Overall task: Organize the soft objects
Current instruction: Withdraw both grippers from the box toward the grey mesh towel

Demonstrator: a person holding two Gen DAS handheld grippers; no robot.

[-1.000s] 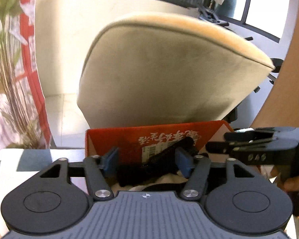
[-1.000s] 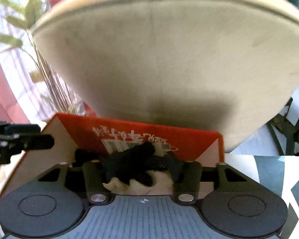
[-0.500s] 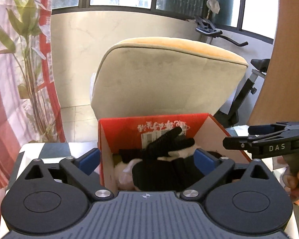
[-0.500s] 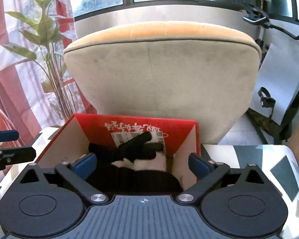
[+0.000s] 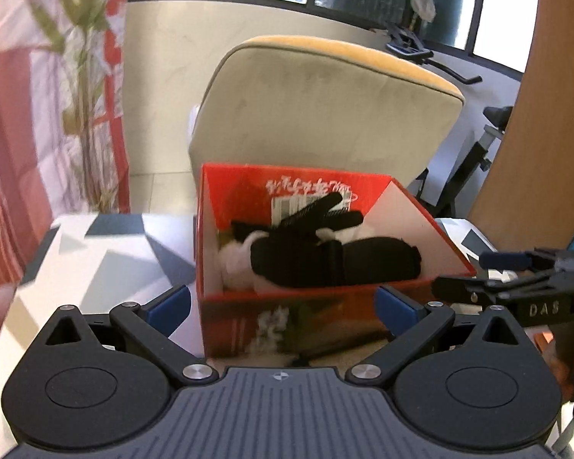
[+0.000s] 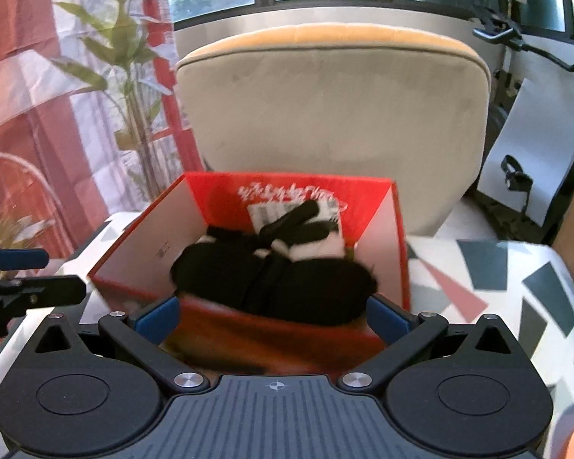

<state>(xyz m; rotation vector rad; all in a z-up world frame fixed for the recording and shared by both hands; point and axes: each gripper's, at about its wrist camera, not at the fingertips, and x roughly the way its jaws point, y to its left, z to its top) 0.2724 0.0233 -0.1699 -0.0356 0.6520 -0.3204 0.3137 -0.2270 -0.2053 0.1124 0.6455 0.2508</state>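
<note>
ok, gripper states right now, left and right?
Left gripper: open, holding nothing, in front of the red box.
Right gripper: open, holding nothing.

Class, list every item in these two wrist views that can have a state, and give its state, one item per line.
red box: open at the top, upright on the patterned table.
black soft items: piled inside the box, over the white ones.
white soft items: inside the box, partly covered.
left gripper: open, empty, fingers either side of the box front.
right gripper: open, empty, likewise.
</note>
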